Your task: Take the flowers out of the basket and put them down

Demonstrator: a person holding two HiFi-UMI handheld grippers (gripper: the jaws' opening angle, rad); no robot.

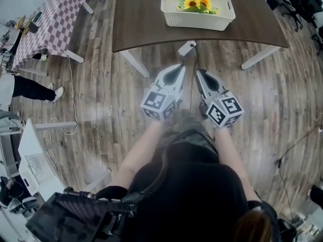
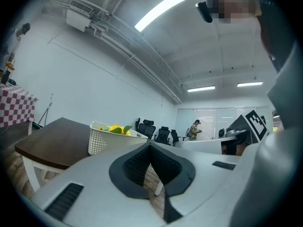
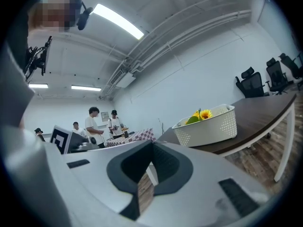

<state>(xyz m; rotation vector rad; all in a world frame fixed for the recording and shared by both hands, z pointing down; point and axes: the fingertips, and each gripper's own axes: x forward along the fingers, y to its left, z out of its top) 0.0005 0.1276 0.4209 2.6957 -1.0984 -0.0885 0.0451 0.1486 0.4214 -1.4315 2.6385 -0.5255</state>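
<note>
Jaws of the left gripper (image 1: 180, 68) pressed together, nothing between them. Same on the right gripper (image 1: 199, 72): jaws shut, empty. Both held side by side and level, tips aimed at the desk (image 1: 151, 19), just short of its near edge, above the floor (image 1: 111, 100).

On the desk, toward its far side, a white perforated basket (image 1: 198, 20). Inside it the flowers (image 1: 194, 1), yellow heads and green leaves poking above the rim. Otherwise bare dark-brown desktop on white legs.

Under the desk's near edge, a small white box (image 1: 186, 48) on the floor with a cable trailing from it. Worn grey-brown wooden planks all round the desk.

Left of the desk, a checked table (image 1: 50, 26) in red and white, with someone's dark trouser leg (image 1: 30, 89) nearer than it. Right of the desk, black office chairs (image 1: 303, 4).

Beyond the desk, in the gripper views, white walls, a white ceiling with pipes and long strip lights (image 2: 160, 11), and several people (image 3: 92, 124) standing near the checked table.
</note>
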